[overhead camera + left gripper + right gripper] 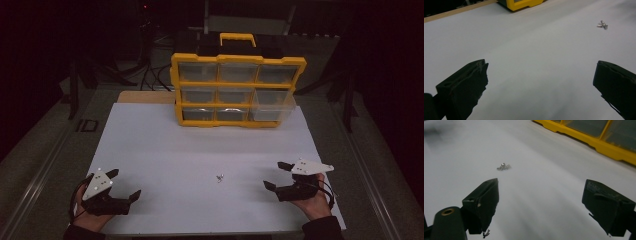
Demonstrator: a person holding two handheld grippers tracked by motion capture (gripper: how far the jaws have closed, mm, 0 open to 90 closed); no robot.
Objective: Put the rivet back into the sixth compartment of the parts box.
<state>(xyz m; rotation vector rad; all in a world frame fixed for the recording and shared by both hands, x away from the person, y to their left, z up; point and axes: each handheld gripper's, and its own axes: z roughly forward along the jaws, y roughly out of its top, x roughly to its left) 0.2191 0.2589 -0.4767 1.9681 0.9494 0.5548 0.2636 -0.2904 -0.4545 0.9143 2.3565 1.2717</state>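
White sheet over the table. At its far edge, upright, a yellow organizer. Near corners: left gripper and right gripper, jaws of both spread wide, nothing held. Between them, nearer the right, tiny screws on bare sheet.

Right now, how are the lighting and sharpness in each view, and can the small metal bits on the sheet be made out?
High view: dim, dark surroundings, screws a tiny speck. Left gripper view: evenly lit, screws small but fairly sharp. Right gripper view: soft, screws blurred, yellow organizer out of focus.
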